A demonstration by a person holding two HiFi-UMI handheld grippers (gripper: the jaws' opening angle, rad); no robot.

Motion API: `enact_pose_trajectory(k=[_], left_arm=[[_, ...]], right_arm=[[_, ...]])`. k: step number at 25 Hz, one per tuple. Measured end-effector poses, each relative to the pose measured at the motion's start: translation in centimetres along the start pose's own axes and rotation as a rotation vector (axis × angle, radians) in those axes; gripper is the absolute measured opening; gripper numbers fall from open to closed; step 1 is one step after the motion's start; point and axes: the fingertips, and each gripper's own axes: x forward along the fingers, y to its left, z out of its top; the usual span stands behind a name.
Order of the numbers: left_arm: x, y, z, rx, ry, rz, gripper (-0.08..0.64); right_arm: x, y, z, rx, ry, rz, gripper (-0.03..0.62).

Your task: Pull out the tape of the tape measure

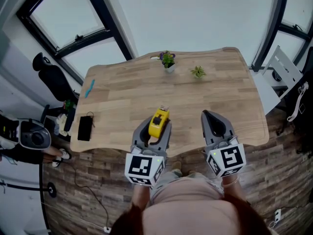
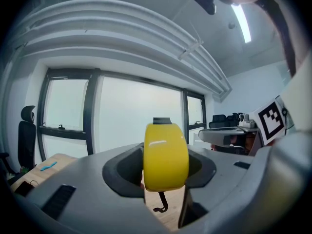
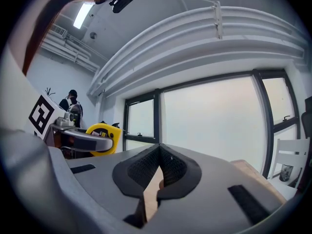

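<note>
Yellow tape measure (image 1: pixel 159 123) gripped by L gripper (image 2: pixel 165 165); label (image 3: pixel 101 132) illegible.

The tape measure (image 1: pixel 159 122) was bright yellow with a black cap and a thin black loop under it. The left claw (image 1: pixel 156 130) and the right claw (image 1: pixel 208 115) were mid grey with black, finely ribbed pads, and each had a white cube (image 1: pixel 143 168) printed with black square markers. The surface (image 1: pixel 122 97) was pale wood in long plank stripes, and the floor (image 1: pixel 88 180) was darker brown planking. The pouch (image 1: pixel 84 128) was black and the small strip (image 1: pixel 89 88) turquoise. One plant (image 1: pixel 167 60) was green with purple bloom in a white pot, and the other sprig (image 1: pixel 198 72) was plain green. The window frames (image 1: pixel 105 33) were black, and the person's top (image 1: pixel 190 204) was dusty pink
</note>
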Motion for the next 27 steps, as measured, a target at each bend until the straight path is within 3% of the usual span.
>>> enact_pose_trajectory(k=[16,27], left_arm=[[2.3,1.4,-0.2,0.009,0.005,-0.077,0.167],[3.3,2.2,-1.1,0.016,0.033,-0.088,0.167]], right_arm=[[2.1,-0.2,-0.5,-0.005,0.018,-0.053,-0.002],[3.5,-0.2,-1.1,0.002,0.026,-0.053,-0.002]])
